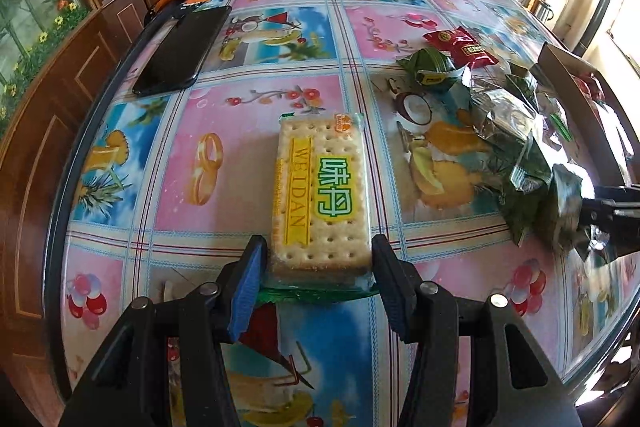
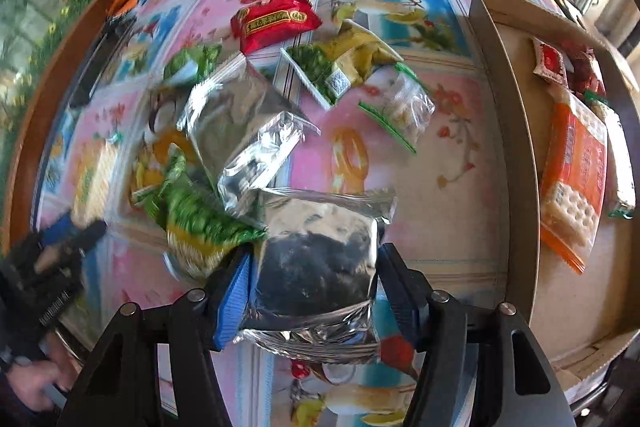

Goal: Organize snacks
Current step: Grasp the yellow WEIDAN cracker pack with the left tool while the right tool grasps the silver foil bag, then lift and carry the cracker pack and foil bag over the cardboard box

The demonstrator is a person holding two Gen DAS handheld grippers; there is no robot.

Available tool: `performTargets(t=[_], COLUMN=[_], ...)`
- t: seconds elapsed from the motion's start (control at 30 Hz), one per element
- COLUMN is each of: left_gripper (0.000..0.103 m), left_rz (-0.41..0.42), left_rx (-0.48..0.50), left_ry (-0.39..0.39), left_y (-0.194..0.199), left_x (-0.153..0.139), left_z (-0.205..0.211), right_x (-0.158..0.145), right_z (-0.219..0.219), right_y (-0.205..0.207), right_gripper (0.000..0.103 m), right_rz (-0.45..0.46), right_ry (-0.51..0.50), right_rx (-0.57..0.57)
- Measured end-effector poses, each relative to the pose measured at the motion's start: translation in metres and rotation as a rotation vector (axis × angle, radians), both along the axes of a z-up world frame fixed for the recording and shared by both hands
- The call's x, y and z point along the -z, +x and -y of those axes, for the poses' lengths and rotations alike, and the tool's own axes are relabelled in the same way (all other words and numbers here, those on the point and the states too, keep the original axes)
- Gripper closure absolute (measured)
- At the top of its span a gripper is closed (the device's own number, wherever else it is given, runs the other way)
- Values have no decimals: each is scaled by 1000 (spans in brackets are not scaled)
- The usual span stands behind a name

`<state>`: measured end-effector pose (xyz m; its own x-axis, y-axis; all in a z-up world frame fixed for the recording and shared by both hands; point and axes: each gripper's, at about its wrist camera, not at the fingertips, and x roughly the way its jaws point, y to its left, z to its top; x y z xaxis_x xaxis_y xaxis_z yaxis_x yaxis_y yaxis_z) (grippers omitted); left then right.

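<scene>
Left wrist view: the left gripper (image 1: pixel 320 259) has its jaws clamped on the near end of the cracker pack (image 1: pixel 320 195), which runs off toward 12 o'clock on the table (image 1: pixel 160 163). Right wrist view: the right gripper (image 2: pixel 316 283) straddles the silver packet (image 2: pixel 316 267), its fingers just beside both edges; whether they grip can't be made out. The cardboard box (image 2: pixel 516 131) sits at 3 o'clock.

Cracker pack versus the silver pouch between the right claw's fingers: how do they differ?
The cracker pack is clear-wrapped, showing pale biscuits and green lettering; the silver pouch is opaque, unprinted foil. The cracker pack is a long flat slab; the silver pouch is squarish and puffy. Both sit between the fingers of a claw, above the table.
</scene>
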<state>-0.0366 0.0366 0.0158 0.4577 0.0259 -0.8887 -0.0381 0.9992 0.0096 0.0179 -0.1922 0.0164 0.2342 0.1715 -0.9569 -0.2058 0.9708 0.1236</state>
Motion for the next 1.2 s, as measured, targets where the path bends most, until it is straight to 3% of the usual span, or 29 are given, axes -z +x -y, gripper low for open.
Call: performTargets(t=[0.13,0.37,0.73,1.03,1.2], left_gripper=[57,58,58,58,51], left_rz=[10,35,117,39,11], left_rx=[27,90,152,125,135], left_ry=[-7,-32,21,-24,-15], left_y=[-1,-2,-7,0,12], left_x=[-1,-4,-24,-12,-8], left_z=[7,26,48,41,43], right_x=[-1,-25,-35,-32,-31], right_z=[11,29,35,30,33], right_y=[-14,-44,-57,-59,-61], right_gripper=[40,40,40,40,40], right_rz=[2,109,147,129,129], right_ry=[20,48,74,88,85], right_rx=[17,46,52,20,18])
